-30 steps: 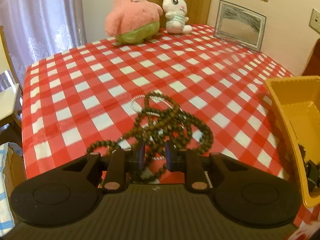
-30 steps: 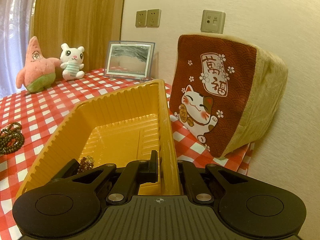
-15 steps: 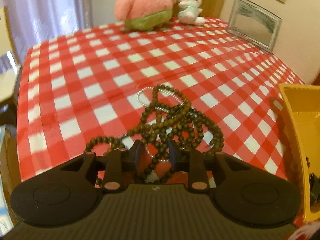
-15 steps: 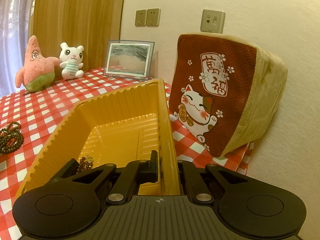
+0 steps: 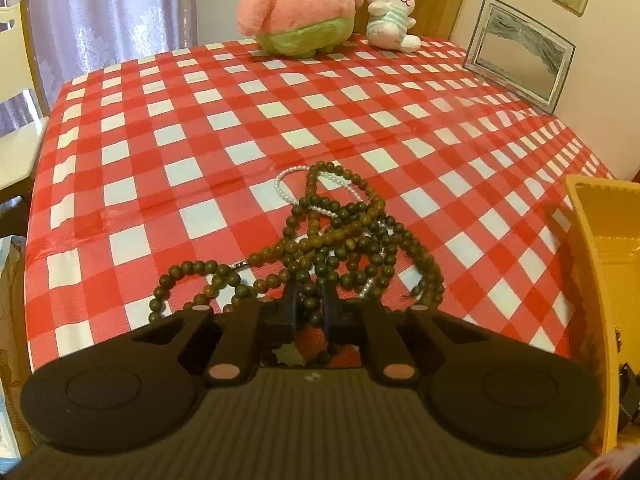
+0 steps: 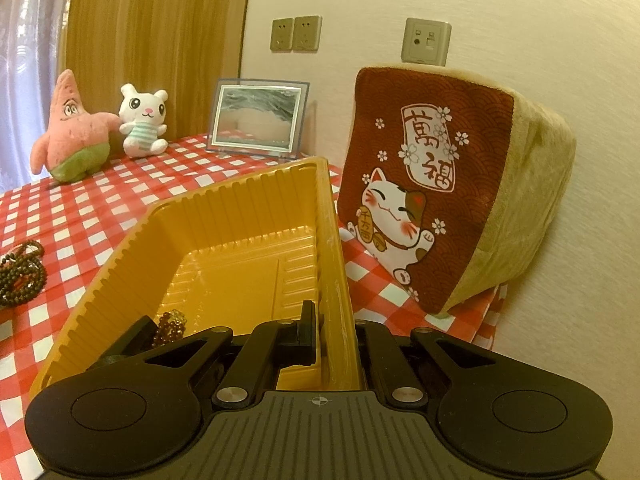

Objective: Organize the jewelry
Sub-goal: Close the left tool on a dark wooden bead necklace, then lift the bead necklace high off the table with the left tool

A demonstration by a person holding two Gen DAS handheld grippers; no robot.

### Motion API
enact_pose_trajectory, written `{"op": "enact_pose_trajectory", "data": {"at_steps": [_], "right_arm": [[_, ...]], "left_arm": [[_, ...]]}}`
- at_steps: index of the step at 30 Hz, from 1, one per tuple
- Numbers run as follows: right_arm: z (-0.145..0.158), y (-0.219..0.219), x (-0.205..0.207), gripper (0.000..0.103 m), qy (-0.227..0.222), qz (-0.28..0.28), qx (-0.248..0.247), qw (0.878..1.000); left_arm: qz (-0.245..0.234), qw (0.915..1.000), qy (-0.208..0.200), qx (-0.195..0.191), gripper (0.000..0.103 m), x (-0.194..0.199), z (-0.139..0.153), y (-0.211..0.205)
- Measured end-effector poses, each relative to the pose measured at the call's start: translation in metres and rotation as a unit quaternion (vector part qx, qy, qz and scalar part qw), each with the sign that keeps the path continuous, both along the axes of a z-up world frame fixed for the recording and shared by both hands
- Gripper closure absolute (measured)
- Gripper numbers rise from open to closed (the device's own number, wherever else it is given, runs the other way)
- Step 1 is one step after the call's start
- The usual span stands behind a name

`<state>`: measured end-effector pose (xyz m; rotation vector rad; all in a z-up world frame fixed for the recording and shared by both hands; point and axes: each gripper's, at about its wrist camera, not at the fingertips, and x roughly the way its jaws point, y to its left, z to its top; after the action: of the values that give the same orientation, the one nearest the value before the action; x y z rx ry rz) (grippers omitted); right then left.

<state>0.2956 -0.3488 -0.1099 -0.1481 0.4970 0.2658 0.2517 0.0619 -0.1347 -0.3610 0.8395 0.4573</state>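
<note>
**Two grippers at a checked table: one on beads, one on a tray**

The left gripper has its fingers drawn narrow around a strand of the dark wooden bead necklace, which lies in a tangled heap on the tablecloth just ahead. One white pearl bracelet lies partly under the heap's far side.

The right gripper pinches the right wall of one yellow plastic tray, one finger inside, the other outside. In the tray's near left corner sits one small beaded bracelet, dark red. The tray stands to the right of the bead heap, well apart from it.

The table wears a red and white checked cloth. At its far edge stand two plush toys, a pink starfish and a white rabbit, plus one framed picture. One lucky-cat cushion leans against the cream wall, which carries three socket plates. A pale curtain hangs at left.
</note>
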Motion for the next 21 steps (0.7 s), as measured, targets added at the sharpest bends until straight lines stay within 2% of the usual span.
{"op": "enact_pose_trajectory", "data": {"at_steps": [4, 8, 14, 21], "right_arm": [[0.0, 0.0, 0.0, 0.098, 0.0, 0.0, 0.0, 1.0], [0.0, -0.001, 0.0, 0.098, -0.001, 0.001, 0.0, 1.0], [0.0, 0.0, 0.0, 0.098, -0.002, 0.0, 0.003, 1.0], [0.002, 0.002, -0.002, 0.098, -0.007, 0.004, 0.009, 1.0]], "left_arm": [[-0.011, 0.9999, -0.009, 0.003, 0.097, -0.005, 0.006, -0.002], [-0.039, 0.9989, -0.027, 0.003, 0.097, -0.013, 0.026, -0.008], [-0.098, 0.9923, -0.073, 0.022, 0.097, -0.022, 0.077, -0.019], [-0.13, 0.9806, -0.139, 0.047, 0.097, -0.026, 0.144, -0.026]]}}
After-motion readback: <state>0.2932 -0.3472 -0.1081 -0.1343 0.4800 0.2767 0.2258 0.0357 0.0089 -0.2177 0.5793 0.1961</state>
